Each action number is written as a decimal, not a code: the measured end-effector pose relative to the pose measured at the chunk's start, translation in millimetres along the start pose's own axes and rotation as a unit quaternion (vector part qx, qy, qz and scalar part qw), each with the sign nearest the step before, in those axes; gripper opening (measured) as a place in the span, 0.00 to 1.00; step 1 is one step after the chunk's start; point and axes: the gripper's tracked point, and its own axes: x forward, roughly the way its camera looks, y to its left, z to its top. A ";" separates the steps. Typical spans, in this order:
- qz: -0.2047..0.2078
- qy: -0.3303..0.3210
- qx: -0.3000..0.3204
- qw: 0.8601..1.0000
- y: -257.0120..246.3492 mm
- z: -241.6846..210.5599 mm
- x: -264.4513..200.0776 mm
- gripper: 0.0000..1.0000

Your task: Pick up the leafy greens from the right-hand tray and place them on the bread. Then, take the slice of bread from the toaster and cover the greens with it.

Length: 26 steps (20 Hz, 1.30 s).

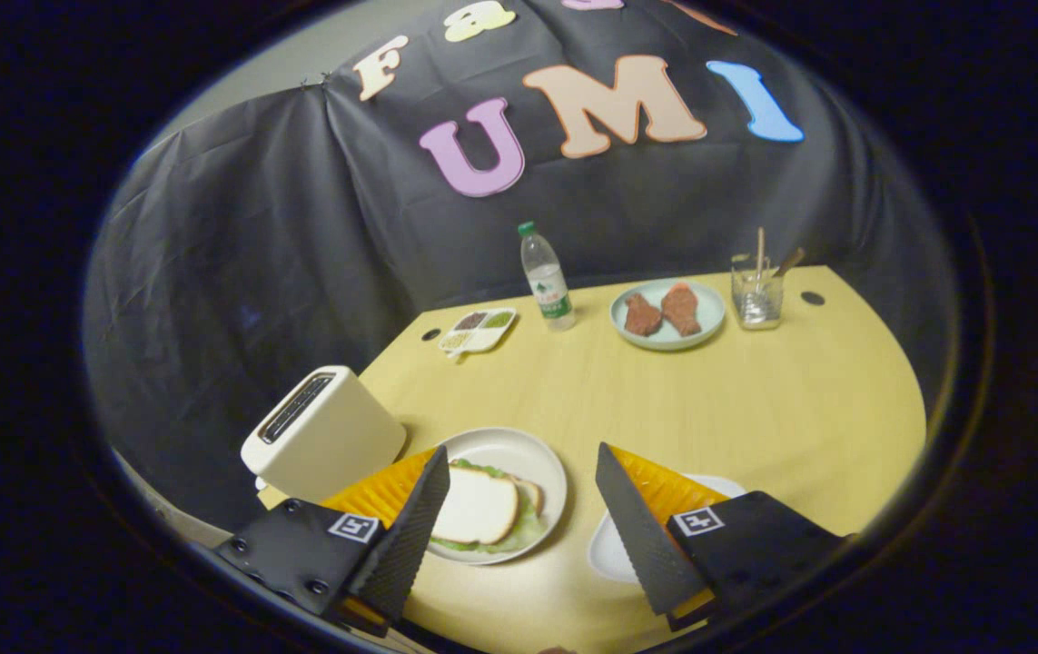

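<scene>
A white round plate (532,454) sits just ahead of my left finger on the yellow table. On it lies a slice of bread (480,504) over leafy greens (519,534), with another slice's edge (532,493) peeking out beneath. The cream toaster (323,431) stands left of the plate, its slots dark. A white tray (614,549) lies partly hidden behind my right finger (641,536). My gripper (523,459) hovers above the table, open, with nothing between its fingers.
At the back of the table stand a water bottle (546,280), a small divided dish (479,330), a pale green plate (696,331) with two brown pieces, and a glass (757,298) with sticks. The table edge curves off to the right.
</scene>
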 end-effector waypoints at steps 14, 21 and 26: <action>-0.085 -0.178 -0.067 0.978 -77.9 128.3 -95.9 1.00; -0.132 -0.251 -0.092 0.955 -103.5 176.0 -134.2 1.00; -0.138 -0.277 -0.087 0.947 -115.7 190.5 -147.1 1.00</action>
